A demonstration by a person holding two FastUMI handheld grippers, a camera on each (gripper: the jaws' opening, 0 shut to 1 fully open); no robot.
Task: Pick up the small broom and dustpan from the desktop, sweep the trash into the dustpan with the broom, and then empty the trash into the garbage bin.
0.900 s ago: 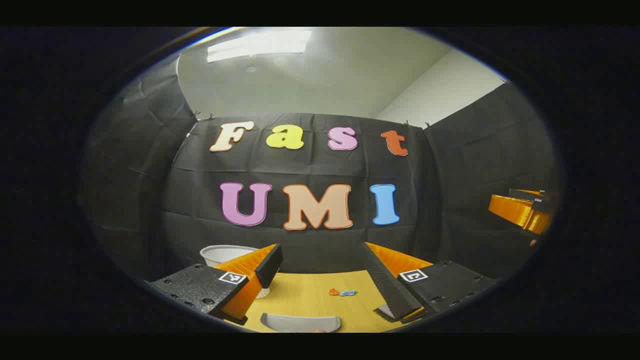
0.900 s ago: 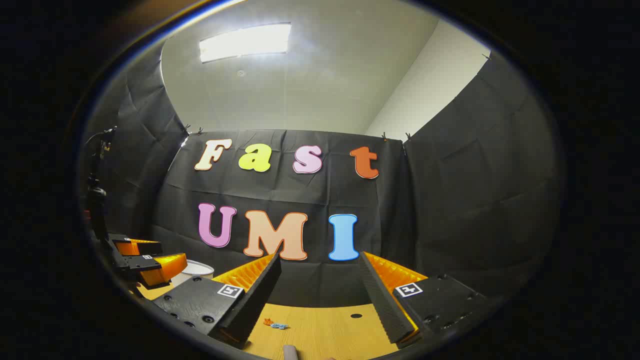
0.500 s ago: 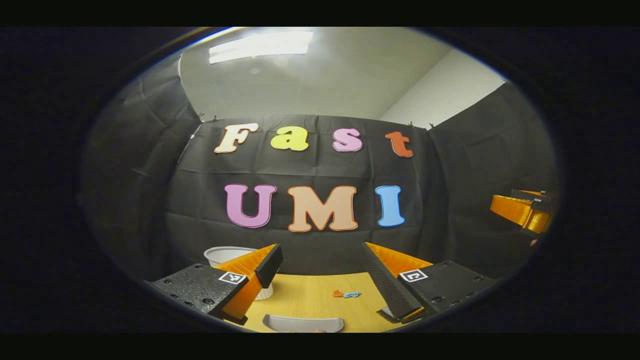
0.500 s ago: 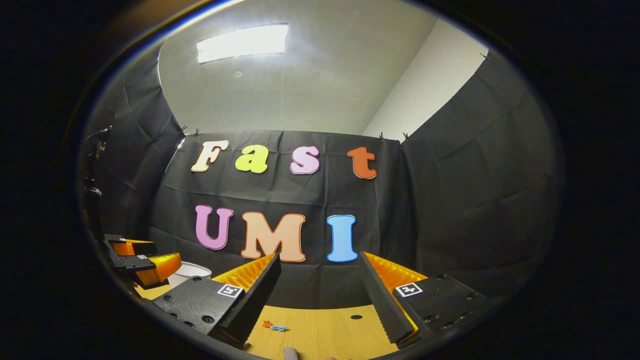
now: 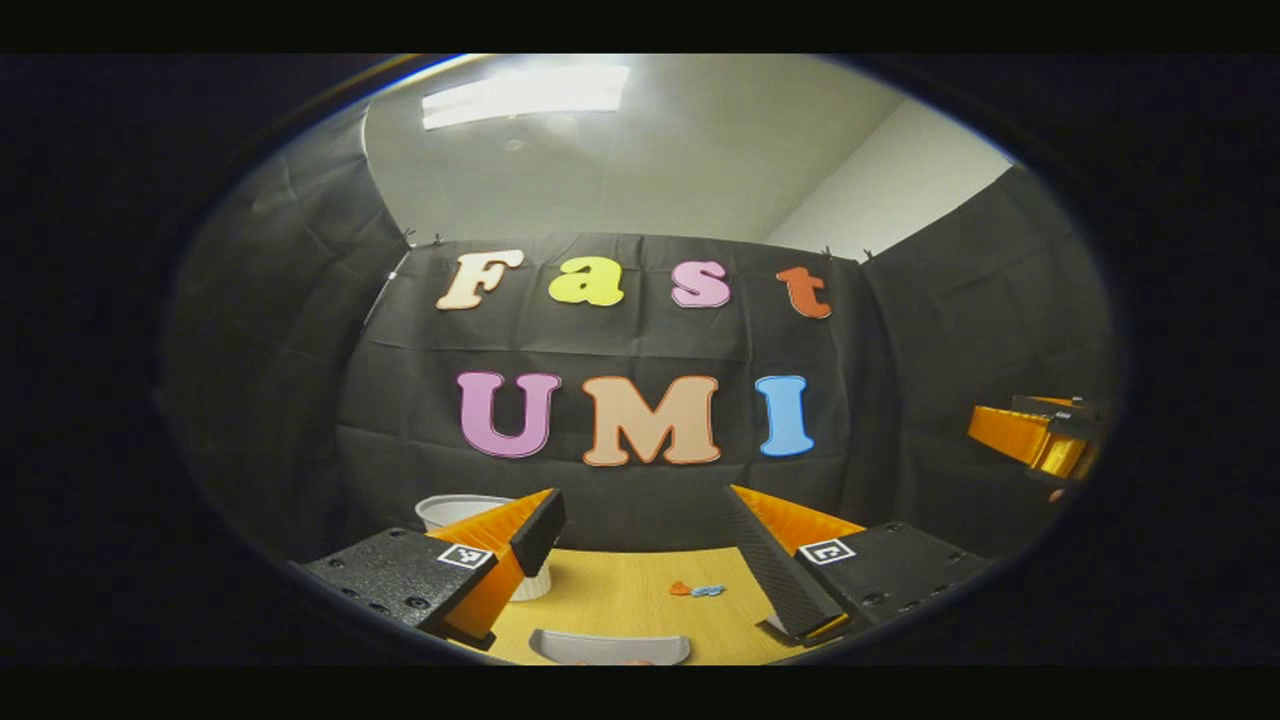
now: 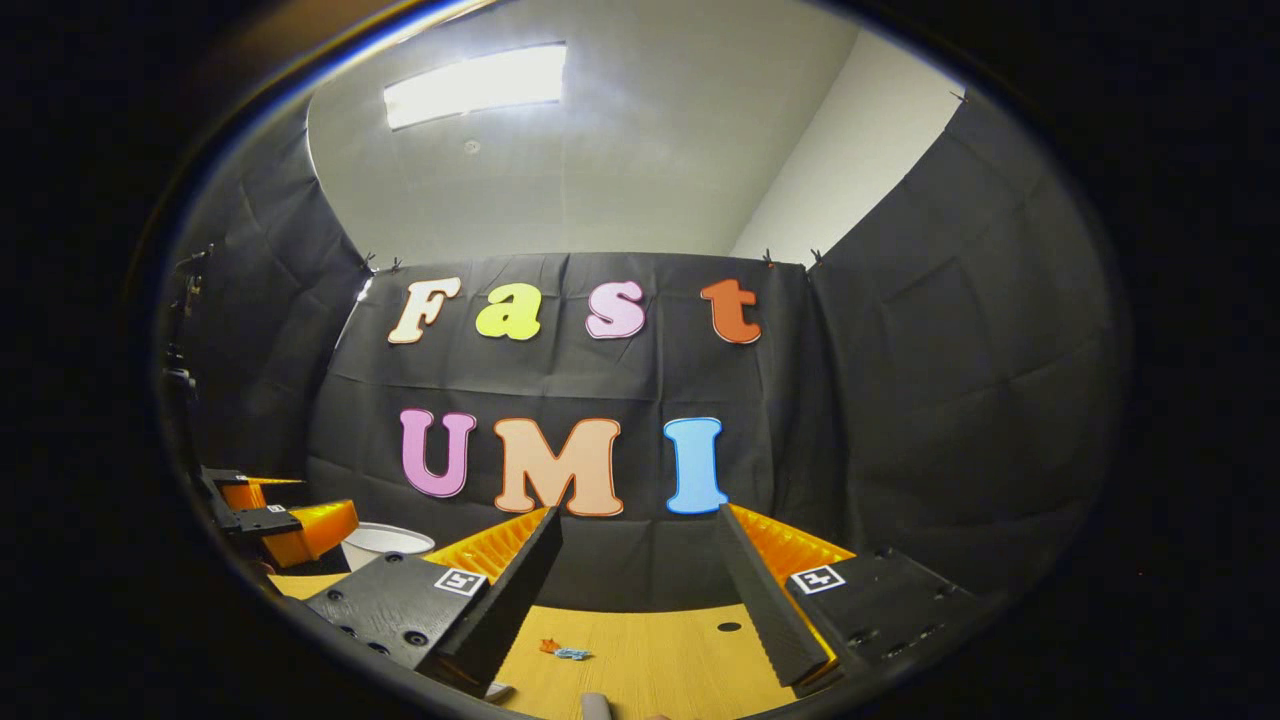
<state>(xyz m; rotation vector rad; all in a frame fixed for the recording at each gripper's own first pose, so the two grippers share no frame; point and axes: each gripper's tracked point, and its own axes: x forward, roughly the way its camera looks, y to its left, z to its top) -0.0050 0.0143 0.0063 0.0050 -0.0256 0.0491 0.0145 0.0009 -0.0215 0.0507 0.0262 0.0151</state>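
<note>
The wooden desktop (image 5: 620, 590) lies low in the left gripper view. On it sit small orange and blue trash bits (image 5: 697, 589), and the curved grey edge of the dustpan (image 5: 610, 648) shows at the bottom. My left gripper (image 5: 642, 535) hangs open above the dustpan, holding nothing. In the right gripper view, my right gripper (image 6: 640, 560) is open and empty over the desktop (image 6: 660, 660). The trash bits (image 6: 565, 651) lie just ahead of it, and a grey rounded stub (image 6: 597, 706), perhaps the broom's handle, pokes in at the bottom edge.
A white garbage bin (image 5: 470, 512) stands at the back left of the desk, behind my left finger; the bin (image 6: 385, 545) is at the left. The other gripper (image 5: 1035, 435) hangs at the far right, and the left one (image 6: 270, 515) at the far left. A small dark hole (image 6: 729, 627) marks the desk.
Both cameras drifted only slightly. In the left gripper view the right gripper has sunk a little. In the right gripper view a bit more desktop shows. Both grippers stay open.
</note>
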